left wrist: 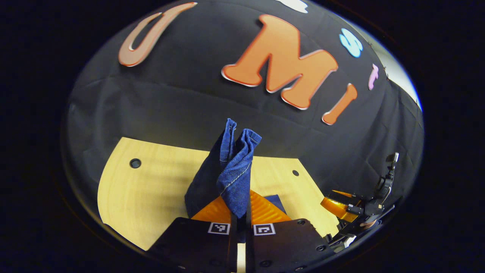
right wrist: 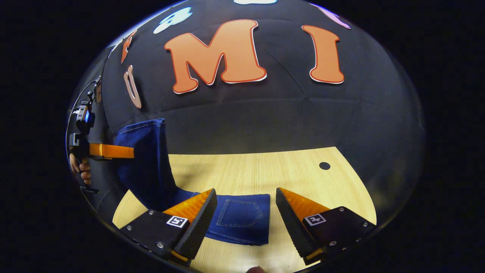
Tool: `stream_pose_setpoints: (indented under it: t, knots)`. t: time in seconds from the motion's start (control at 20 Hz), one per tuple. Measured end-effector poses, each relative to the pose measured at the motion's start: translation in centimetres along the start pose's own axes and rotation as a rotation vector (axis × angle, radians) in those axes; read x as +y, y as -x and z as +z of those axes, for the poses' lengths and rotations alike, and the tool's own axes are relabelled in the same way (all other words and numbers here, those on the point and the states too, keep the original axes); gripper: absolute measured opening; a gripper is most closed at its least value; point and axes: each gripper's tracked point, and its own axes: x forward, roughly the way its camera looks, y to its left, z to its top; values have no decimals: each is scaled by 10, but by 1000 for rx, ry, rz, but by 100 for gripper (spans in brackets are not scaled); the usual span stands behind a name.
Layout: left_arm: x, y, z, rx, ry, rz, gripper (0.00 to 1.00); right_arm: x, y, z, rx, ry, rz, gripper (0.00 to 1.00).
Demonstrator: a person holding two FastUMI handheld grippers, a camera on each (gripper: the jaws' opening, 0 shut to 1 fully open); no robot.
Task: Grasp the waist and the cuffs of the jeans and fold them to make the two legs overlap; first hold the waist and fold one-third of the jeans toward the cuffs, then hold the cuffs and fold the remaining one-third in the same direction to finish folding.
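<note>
The dark blue jeans [left wrist: 235, 178] are bunched between the fingers of my left gripper [left wrist: 241, 207], which is shut on a lifted end; the cloth stands up in front of the camera. In the right gripper view, the same jeans [right wrist: 238, 218] lie partly flat on the wooden table [right wrist: 265, 170], a back pocket facing up. The rest rises at the left to the left gripper [right wrist: 127, 151], held by a hand [right wrist: 81, 168]. My right gripper [right wrist: 246, 193] hovers open over the flat pocket part, touching nothing. It also appears far right in the left gripper view [left wrist: 331, 201].
The light wooden table [left wrist: 151, 189] has small round holes [left wrist: 135, 163] [right wrist: 324, 165] near its far corners. The black cloth wall closes off the back. Bare tabletop lies beyond and to the right of the jeans in the right gripper view.
</note>
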Motion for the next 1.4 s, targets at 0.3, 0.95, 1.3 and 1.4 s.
stream_pose_setpoints:
  t: [0.3, 0.95, 1.3, 1.4]
  knots:
    - [-33, -38, -36, 88, -30, -45, 8, -37, 5, 4, -17, -37, -20, 96]
    - [-113, -111, -112, 265, -233, 3, 10, -78, 8, 6, -24, -73, -38, 96]
    - [-163, -107, -128, 264, -310, -96, 45, -99, 15, 10, -41, -74, -64, 96]
    - [-164, -96, -117, 223, -345, -85, 61, -97, 16, 12, -47, -69, -65, 96]
